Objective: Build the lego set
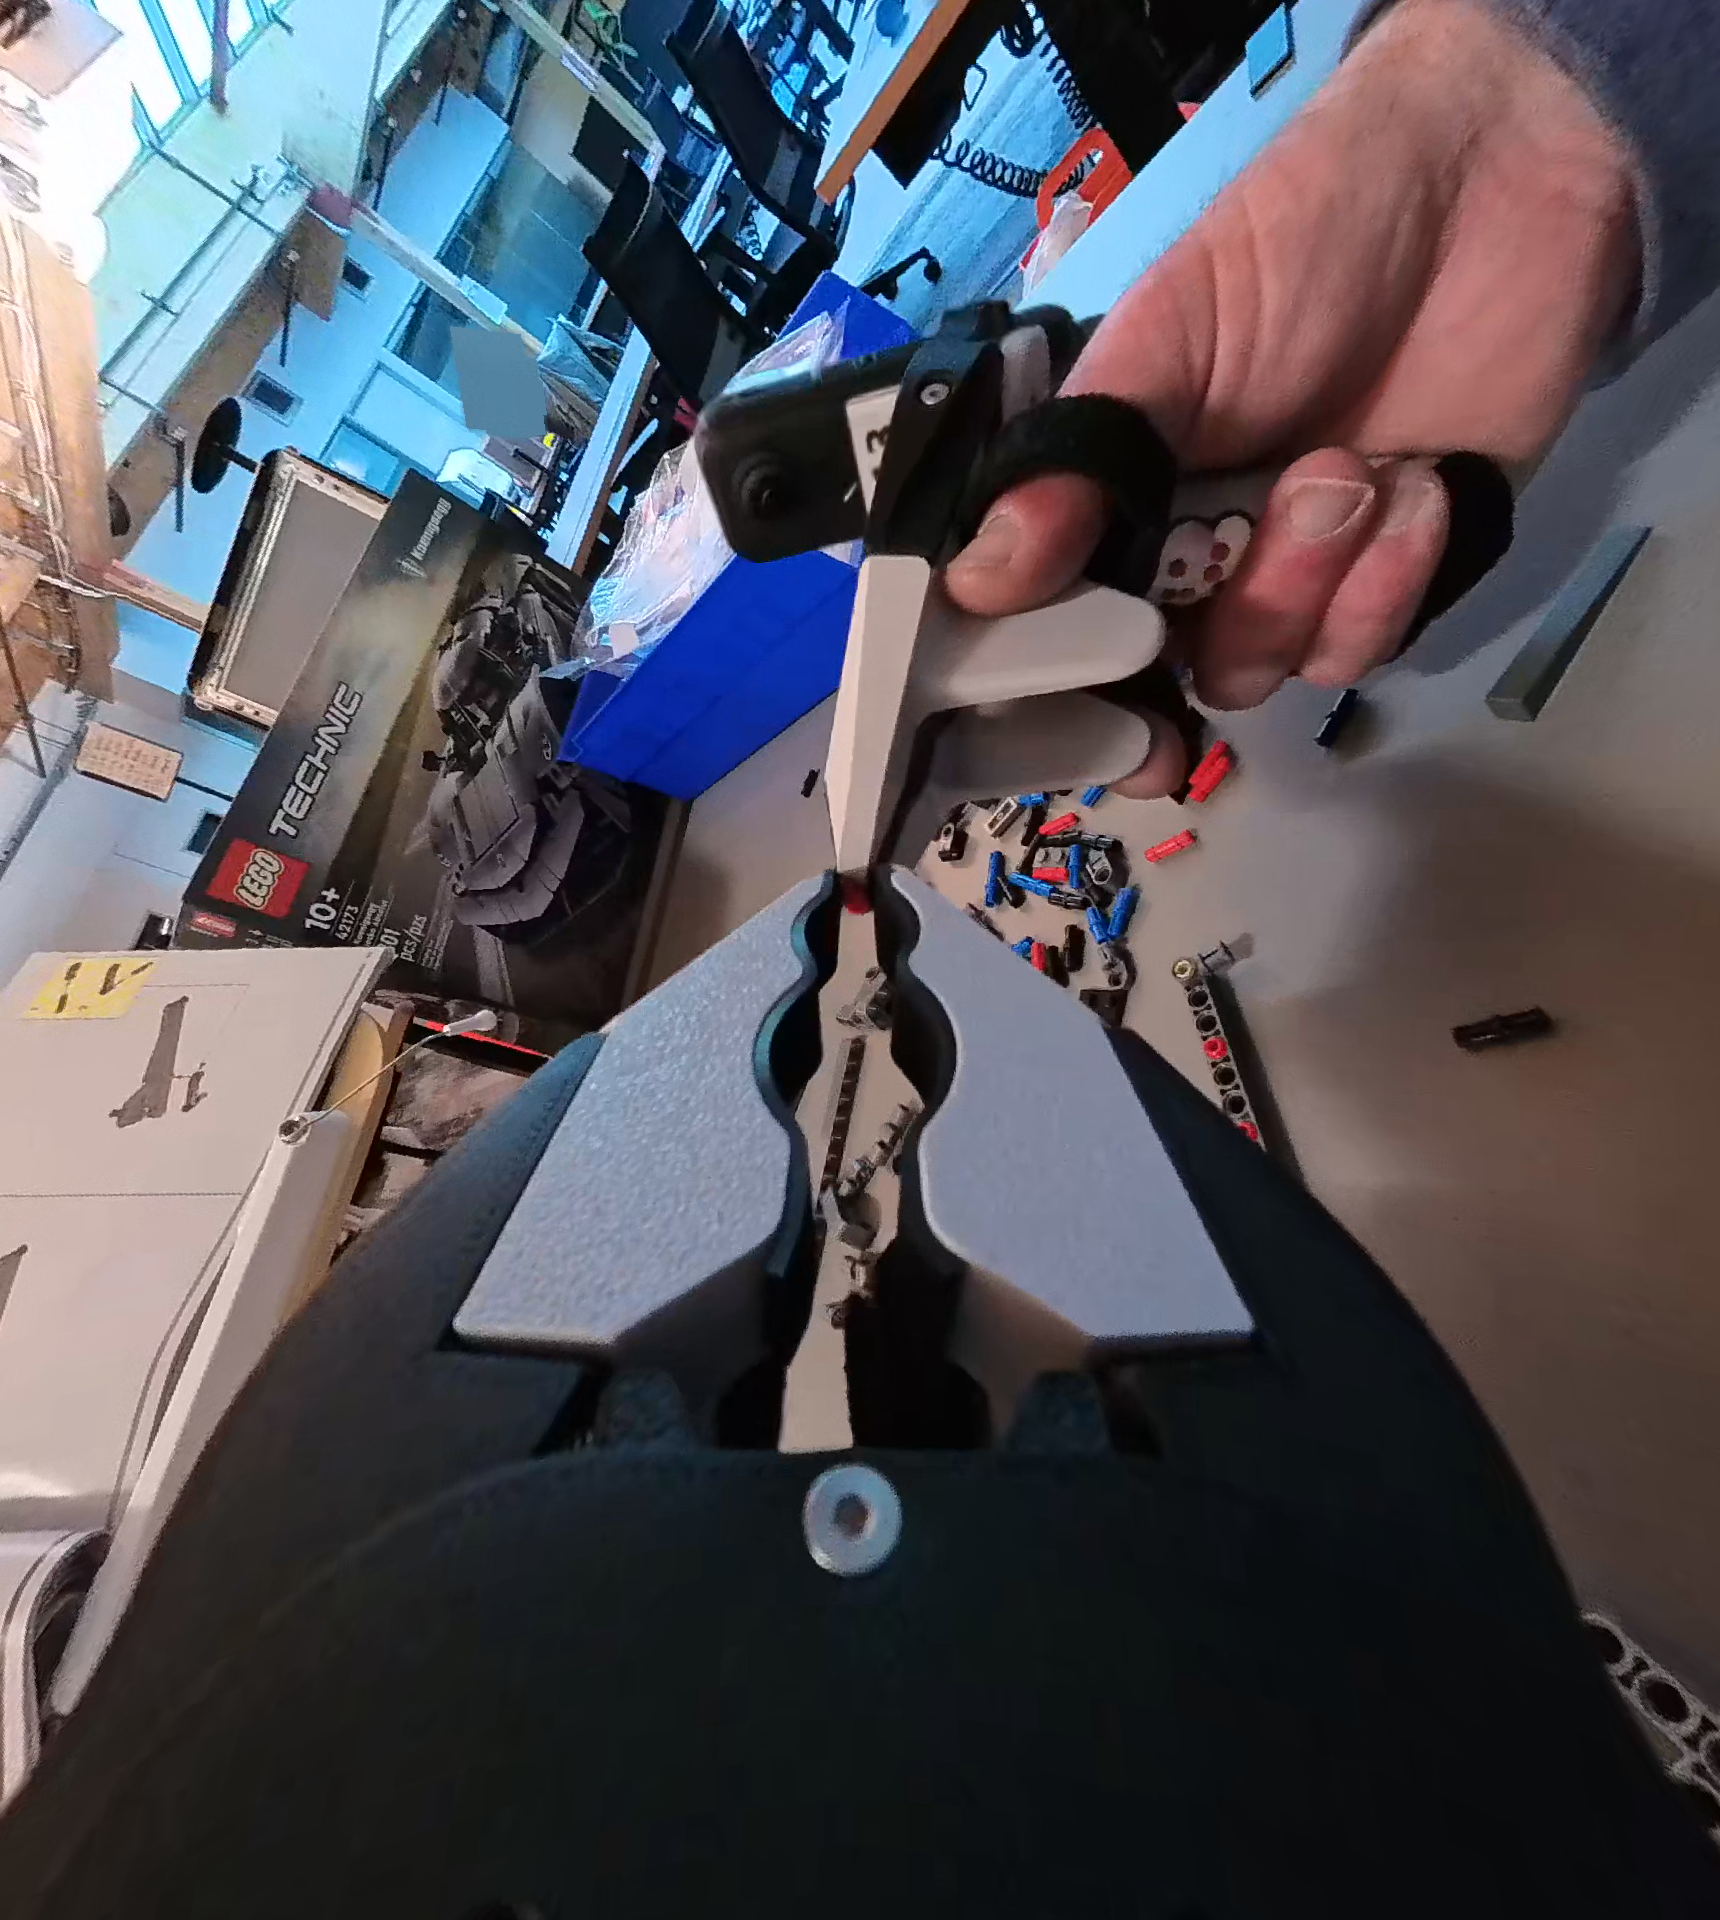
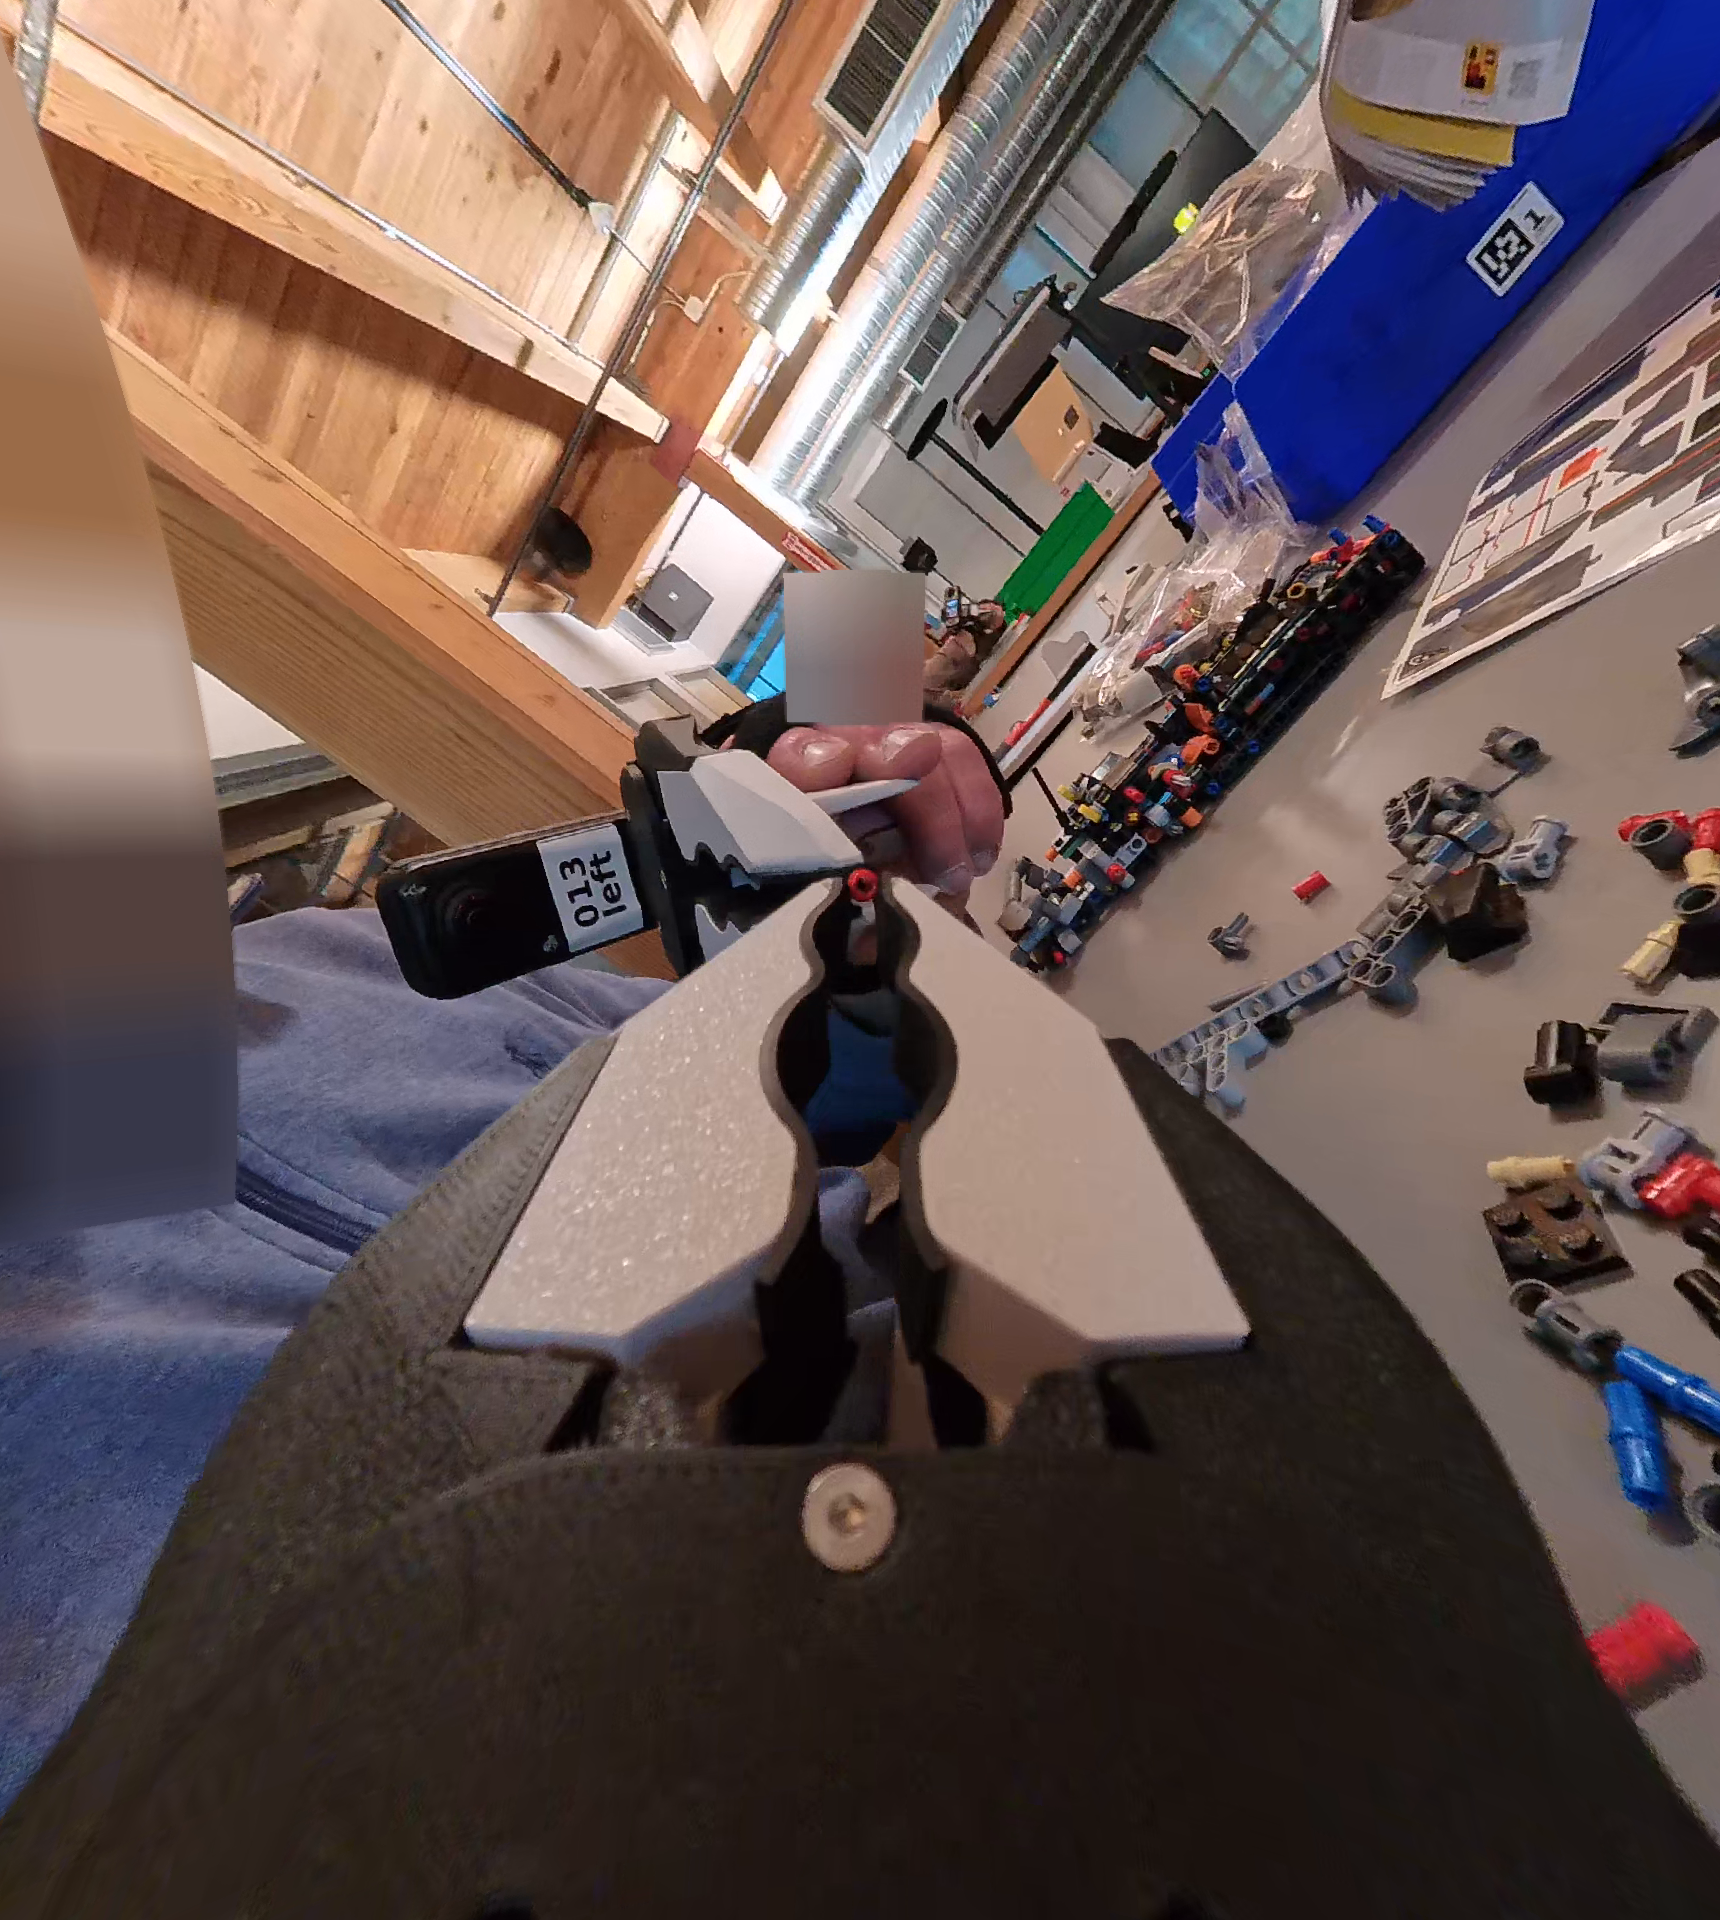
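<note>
we hold one small red pin (image 1: 857,891) in the air above the bench, both tongs meeting on it. our left tongs (image 1: 858,883) pinch it; our right tongs (image 2: 861,896) pinch it too. it is light, stiff, slippery; grip its middle. two tongs, one pin.

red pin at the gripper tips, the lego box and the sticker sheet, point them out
red pin (image 2: 862,884), right wrist view, its round end.
lego box (image 1: 420,790), left wrist view, front face.
sticker sheet (image 2: 1614,468), right wrist view, printed middle.
</note>
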The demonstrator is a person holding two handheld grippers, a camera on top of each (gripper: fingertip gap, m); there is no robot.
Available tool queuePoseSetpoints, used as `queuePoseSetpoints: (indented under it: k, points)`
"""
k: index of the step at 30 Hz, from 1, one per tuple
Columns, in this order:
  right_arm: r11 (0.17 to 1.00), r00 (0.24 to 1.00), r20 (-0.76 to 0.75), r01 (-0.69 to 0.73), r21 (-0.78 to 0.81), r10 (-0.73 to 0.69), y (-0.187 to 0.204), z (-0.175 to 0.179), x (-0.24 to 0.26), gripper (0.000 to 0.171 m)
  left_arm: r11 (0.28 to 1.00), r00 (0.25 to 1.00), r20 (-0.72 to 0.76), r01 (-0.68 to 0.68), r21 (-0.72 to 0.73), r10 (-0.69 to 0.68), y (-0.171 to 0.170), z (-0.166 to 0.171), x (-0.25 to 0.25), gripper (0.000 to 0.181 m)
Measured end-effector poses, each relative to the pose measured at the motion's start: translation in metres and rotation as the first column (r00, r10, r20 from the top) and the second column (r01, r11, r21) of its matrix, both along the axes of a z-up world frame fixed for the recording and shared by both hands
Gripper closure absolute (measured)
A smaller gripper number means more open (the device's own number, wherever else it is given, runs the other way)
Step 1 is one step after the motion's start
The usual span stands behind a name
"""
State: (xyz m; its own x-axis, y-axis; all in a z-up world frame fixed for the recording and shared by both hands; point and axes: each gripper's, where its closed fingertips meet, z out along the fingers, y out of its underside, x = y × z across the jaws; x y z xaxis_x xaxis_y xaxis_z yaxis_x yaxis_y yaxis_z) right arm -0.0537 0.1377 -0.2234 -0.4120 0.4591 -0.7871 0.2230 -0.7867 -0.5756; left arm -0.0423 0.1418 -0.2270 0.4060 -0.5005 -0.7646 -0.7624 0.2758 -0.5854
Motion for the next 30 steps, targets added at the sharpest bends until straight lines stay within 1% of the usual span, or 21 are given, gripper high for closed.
queuePoseSetpoints:
  k: [5,10,15,23,27,30]
  points:
    - [0.999,0.999,-0.024,-0.028,-0.045,0.027,-0.002,0.002,0.002,0.169,1.000,1.000,0.004,0.019,-0.003,-0.019,-0.003,0.001,0.002,0.180]
    - [0.999,1.000,-0.025,-0.016,-0.047,0.015,0.000,0.002,0.005,0.165,0.999,0.999,0.014,0.039,-0.006,-0.039,-0.006,0.004,0.002,0.181]
    - [1.000,1.000,-0.028,0.006,-0.013,-0.006,0.005,0.006,0.011,0.166,0.998,0.998,0.028,0.059,-0.012,-0.058,-0.008,0.007,0.002,0.181]
    - [0.997,0.996,-0.042,-0.074,-0.011,0.074,-0.008,0.012,0.010,0.166,0.996,0.996,0.039,0.084,0.020,-0.084,-0.011,0.013,0.007,0.181]
    - [0.996,0.995,-0.055,-0.085,-0.018,0.084,-0.010,0.013,0.011,0.169,0.995,0.994,0.045,0.097,0.021,-0.098,-0.012,0.013,0.009,0.181]
    - [0.997,0.996,-0.048,-0.072,0.014,0.073,-0.010,0.011,0.012,0.169,0.994,0.993,0.059,0.105,0.007,-0.106,-0.012,0.012,0.010,0.181]
